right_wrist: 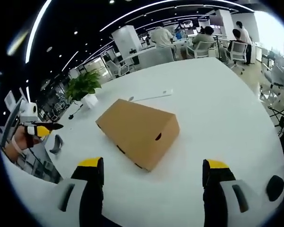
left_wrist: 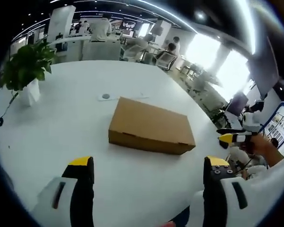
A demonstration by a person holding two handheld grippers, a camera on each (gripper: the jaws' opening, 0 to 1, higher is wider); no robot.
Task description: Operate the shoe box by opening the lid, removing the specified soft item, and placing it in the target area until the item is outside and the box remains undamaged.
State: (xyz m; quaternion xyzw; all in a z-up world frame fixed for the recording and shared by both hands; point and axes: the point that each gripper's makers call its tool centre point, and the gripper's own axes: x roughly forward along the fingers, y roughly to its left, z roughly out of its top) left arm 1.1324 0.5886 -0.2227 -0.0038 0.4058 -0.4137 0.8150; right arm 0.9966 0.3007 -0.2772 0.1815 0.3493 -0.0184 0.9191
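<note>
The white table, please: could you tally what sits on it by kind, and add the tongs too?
Cardboard shoe box, lid shut: 1
Potted plant: 1
Small round grey disc: 1
Tongs: 2, left tongs and right tongs, both open
Total: 5
All rest on or hover over the white table.

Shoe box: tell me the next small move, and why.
Probably bring both claws in to the shoe box: its lid is down, and the left claw and right claw are open and apart from it. The white table around it looks free.
</note>
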